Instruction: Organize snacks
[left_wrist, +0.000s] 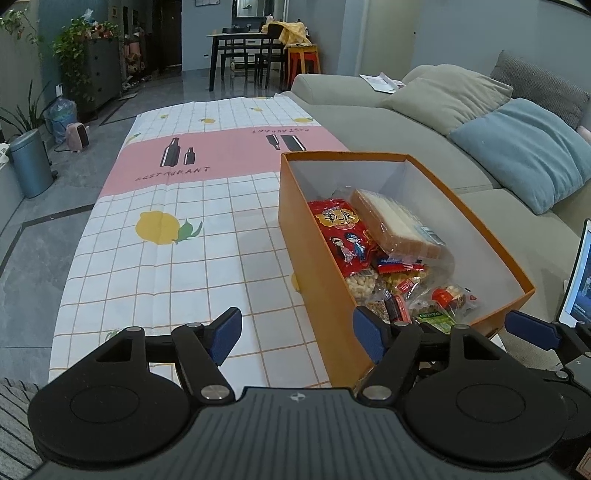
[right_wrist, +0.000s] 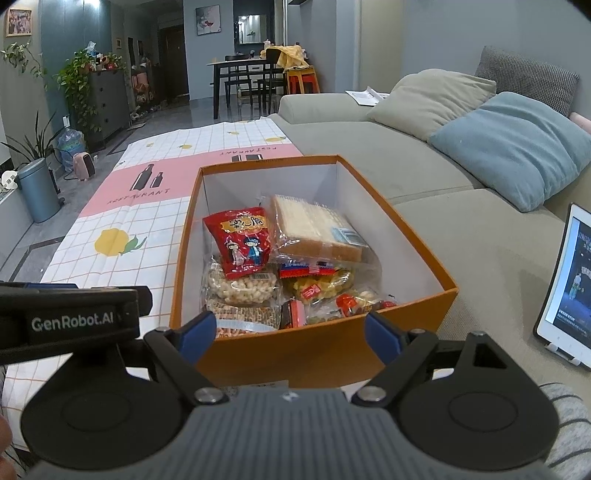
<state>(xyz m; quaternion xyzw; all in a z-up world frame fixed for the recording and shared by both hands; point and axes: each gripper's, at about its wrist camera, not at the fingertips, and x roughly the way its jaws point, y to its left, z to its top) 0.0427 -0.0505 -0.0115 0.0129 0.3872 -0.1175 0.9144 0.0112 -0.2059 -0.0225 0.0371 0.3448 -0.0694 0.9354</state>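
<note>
An open orange box (right_wrist: 317, 347) stands on the tablecloth beside the sofa, holding several snack packs. Inside lie a red packet (right_wrist: 242, 243), a clear bag of sliced bread (right_wrist: 317, 229) and a bag of pale puffs (right_wrist: 240, 288), with small wrapped snacks at the near end. My right gripper (right_wrist: 291, 334) stands open just before the box's near wall, nothing between its pads. My left gripper (left_wrist: 297, 334) is open over the tablecloth at the box's near left corner (left_wrist: 332, 332), empty. The same red packet (left_wrist: 343, 236) and bread (left_wrist: 395, 225) show in the left wrist view.
A checked tablecloth (left_wrist: 177, 266) with a pink band and lemon prints stretches away to the left of the box. A grey sofa (right_wrist: 424, 173) with cushions lies to the right. A lit tablet (right_wrist: 567, 284) leans at the far right. A striped sleeve (right_wrist: 569, 424) shows bottom right.
</note>
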